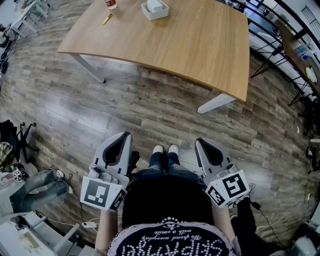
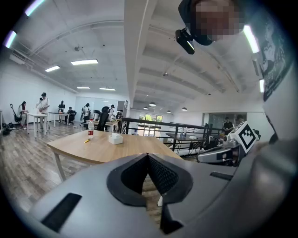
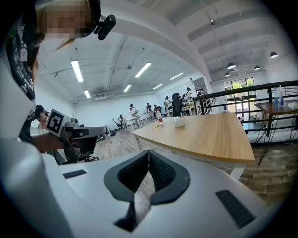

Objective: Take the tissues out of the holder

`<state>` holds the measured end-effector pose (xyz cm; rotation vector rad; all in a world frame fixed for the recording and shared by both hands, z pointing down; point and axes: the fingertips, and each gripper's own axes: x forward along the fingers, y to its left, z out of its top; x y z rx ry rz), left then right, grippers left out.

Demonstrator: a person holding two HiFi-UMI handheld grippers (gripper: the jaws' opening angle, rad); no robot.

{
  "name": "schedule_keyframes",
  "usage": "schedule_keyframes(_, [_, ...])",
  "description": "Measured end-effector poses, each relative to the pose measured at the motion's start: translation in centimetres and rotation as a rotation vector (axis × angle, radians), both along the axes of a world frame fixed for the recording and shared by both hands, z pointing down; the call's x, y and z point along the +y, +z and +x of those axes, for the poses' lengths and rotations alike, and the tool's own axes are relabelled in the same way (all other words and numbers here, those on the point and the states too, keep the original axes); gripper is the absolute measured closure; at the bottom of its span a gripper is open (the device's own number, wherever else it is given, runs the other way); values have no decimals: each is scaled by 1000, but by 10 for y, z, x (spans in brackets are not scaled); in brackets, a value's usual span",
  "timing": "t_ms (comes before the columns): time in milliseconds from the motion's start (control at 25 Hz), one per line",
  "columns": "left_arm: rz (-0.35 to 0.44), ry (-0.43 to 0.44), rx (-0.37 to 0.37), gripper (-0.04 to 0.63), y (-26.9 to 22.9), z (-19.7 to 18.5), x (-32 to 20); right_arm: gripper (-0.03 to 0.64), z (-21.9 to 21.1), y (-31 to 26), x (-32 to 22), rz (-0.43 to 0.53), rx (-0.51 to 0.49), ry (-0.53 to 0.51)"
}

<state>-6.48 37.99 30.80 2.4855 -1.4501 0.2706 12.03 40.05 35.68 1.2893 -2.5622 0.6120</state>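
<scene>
The white tissue holder (image 1: 155,9) stands on the far part of a wooden table (image 1: 200,45), with tissues sticking up from it. It shows small in the left gripper view (image 2: 115,138) and in the right gripper view (image 3: 179,122). Both grippers are held low by the person's waist, well short of the table. The left gripper (image 1: 124,136) is shut with nothing between its jaws; its tips meet in its own view (image 2: 148,155). The right gripper (image 1: 200,142) is likewise shut and empty (image 3: 149,152).
A bottle with a red label (image 1: 110,3) and a yellow pen (image 1: 107,19) lie left of the holder. Wood-plank floor (image 1: 150,107) separates the person's feet (image 1: 165,149) from the table. Black railings (image 1: 280,35) stand at right, clutter (image 1: 20,175) at lower left.
</scene>
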Motion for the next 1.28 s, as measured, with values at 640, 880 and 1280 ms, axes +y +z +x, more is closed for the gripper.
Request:
schedule_keyframes(640, [4, -45, 21, 591, -6, 2, -4, 604, 3, -2, -8, -3, -2, -29])
schedule_keyframes(880, [-6, -61, 19, 589, -1, 14, -4, 604, 8, 0, -10, 5, -28, -57])
schedule_keyframes(1280, [-42, -123, 56, 590, 15, 32, -3, 604, 39, 15, -10, -36, -69, -60])
